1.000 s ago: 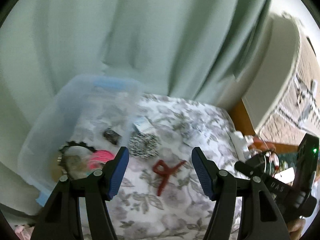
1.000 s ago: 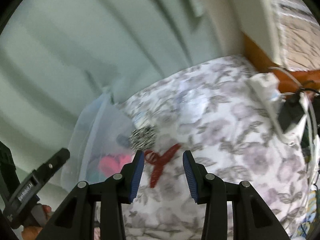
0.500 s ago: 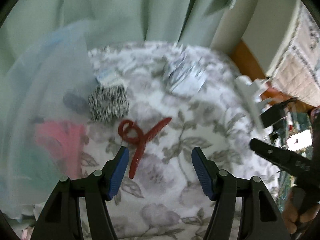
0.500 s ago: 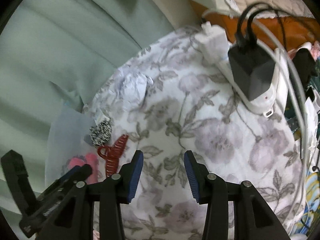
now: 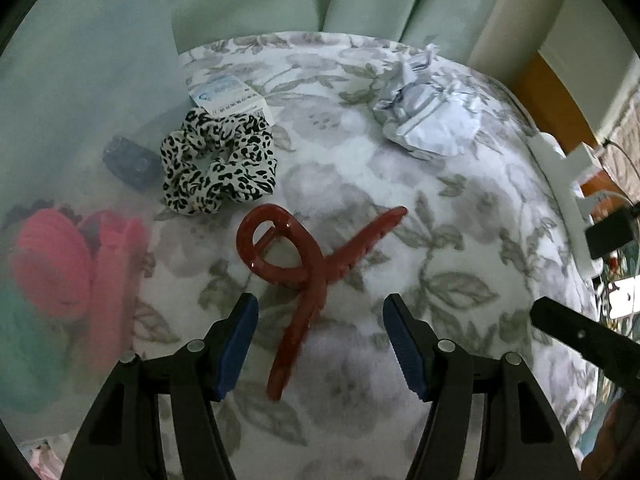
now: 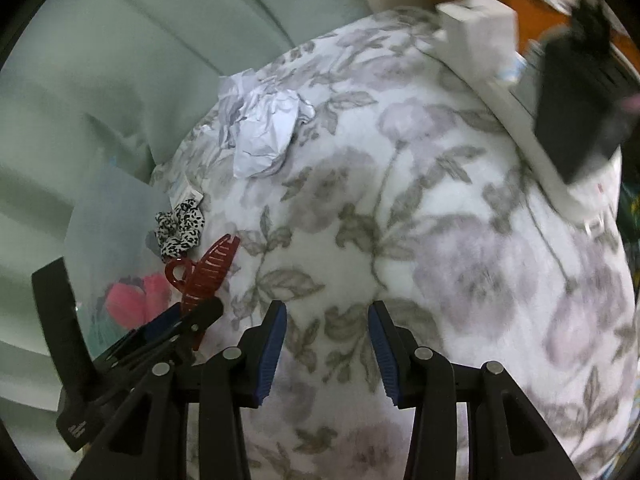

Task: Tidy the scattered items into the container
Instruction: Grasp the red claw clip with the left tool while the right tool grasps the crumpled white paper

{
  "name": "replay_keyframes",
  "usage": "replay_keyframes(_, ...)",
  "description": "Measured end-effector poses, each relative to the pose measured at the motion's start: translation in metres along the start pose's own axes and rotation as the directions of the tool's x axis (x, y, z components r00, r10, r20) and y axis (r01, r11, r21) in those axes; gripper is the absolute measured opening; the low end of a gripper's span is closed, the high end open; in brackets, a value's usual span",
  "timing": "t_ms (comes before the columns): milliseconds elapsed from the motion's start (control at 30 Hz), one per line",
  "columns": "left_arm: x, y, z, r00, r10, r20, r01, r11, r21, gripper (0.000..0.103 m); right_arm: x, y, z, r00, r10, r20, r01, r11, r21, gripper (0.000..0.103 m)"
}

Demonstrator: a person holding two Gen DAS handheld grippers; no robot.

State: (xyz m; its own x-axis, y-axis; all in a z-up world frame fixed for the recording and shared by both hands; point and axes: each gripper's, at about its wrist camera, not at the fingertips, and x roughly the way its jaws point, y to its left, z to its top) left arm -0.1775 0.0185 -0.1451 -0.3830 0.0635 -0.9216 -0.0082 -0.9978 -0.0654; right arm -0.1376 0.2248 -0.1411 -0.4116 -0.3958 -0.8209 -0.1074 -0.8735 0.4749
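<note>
Dark red hair claw (image 5: pixel 308 276), glossy, loop-ended, toothed, seen lying between wide-open left tool (image 5: pixel 320 340) tips, ungripped. Right tool (image 6: pixel 327 344) held open, empty.

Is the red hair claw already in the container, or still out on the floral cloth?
Still out. The red hair claw lies on the floral cloth, beside the translucent container, between the open left gripper's fingers.

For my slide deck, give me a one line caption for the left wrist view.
Open left gripper straddling a red hair claw on a floral blanket, beside a leopard-print scrunchie.
</note>
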Motion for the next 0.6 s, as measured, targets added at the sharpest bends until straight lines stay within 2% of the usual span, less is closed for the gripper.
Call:
replay_keyframes(67,0.004,0.0,0.003,1.0,0.001,0.011,-0.001,1.0,-0.004,0.065,0.002,0.004,0.01,1.0,-0.006,0.024,0.007,1.0,-0.029,0.051)
replay_keyframes(133,0.006,0.001,0.005,1.0,0.003,0.024,-0.003,1.0,-0.009,0.062,0.003,0.007,0.023,0.999,0.003,0.049,-0.001,0.999,-0.044,0.062)
replay_keyframes(167,0.008,0.002,0.007,1.0,0.002,0.029,-0.001,1.0,-0.015,0.058,0.004,0.009,0.03,0.998,0.009,0.061,-0.006,0.999,-0.049,0.063)
replay_keyframes(300,0.011,0.008,0.011,0.998,-0.048,0.043,0.05,0.998,-0.045,0.053,0.018,0.019,0.06,0.994,0.043,0.1,-0.038,0.998,-0.051,0.075)
replay_keyframes(433,0.013,0.012,0.013,0.996,-0.071,0.053,0.074,0.996,-0.053,0.053,0.041,0.03,0.09,0.991,0.077,0.11,-0.071,0.996,-0.057,0.075)
replay_keyframes(600,0.014,0.014,0.016,0.995,-0.084,0.059,0.087,0.995,-0.052,0.053,0.065,0.038,0.116,0.991,0.056,0.12,-0.05,0.997,-0.057,0.076)
